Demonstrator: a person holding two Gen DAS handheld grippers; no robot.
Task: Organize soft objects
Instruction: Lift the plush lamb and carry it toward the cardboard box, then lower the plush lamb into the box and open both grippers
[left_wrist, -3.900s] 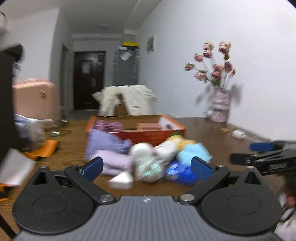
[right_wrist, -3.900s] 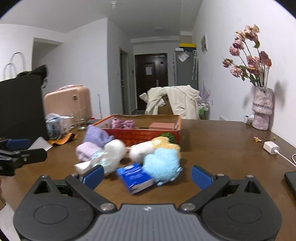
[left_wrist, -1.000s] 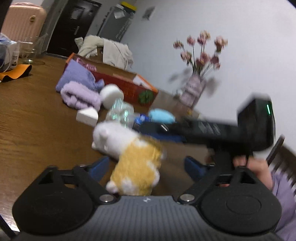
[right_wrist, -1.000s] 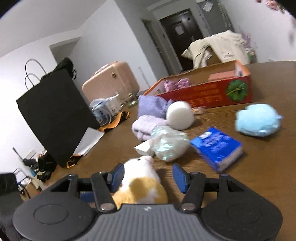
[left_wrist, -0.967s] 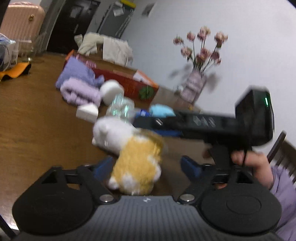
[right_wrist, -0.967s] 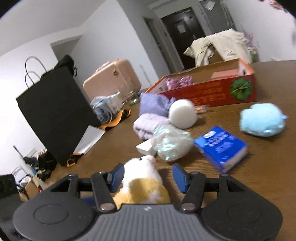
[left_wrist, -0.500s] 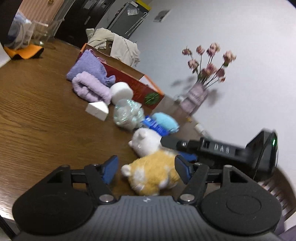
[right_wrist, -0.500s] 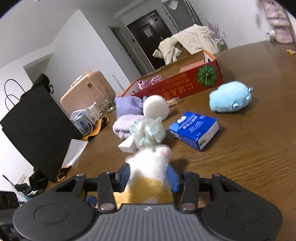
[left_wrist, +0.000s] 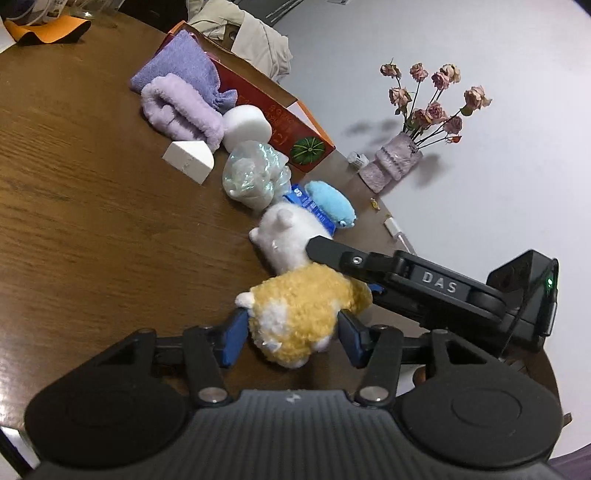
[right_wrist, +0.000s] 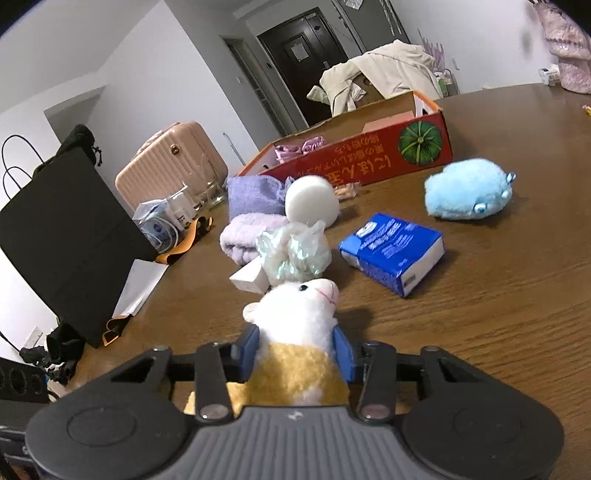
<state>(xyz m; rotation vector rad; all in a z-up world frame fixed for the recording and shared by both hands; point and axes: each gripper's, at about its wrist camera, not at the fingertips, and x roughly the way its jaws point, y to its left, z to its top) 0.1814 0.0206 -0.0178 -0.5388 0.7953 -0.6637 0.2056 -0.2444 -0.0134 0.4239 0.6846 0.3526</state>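
Both my grippers on same yellow-and-white plush hamster (left_wrist: 295, 317), lying on brown wooden table (left_wrist: 92, 221) near front edge.

Left gripper (left_wrist: 290, 338) closing, blue pads flank its yellow rump; contact looks made, fur bulging.

Right gripper (right_wrist: 297, 349) closing round its white neck, pads pressed into fur.

Two-ended hold: floppy body, likely to keep it from sagging.

Red cardboard box with pumpkin print (right_wrist: 369, 162) well beyond, probable destination. Blue fluffy plush (right_wrist: 467, 190), blue tissue pack (right_wrist: 391, 251), lilac towels (left_wrist: 181, 107) wait between.

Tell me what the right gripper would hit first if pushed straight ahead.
Beyond the plush hamster its closing right gripper already flanks, probably the iridescent plastic bag, which lies just ahead, though depth is uncertain.
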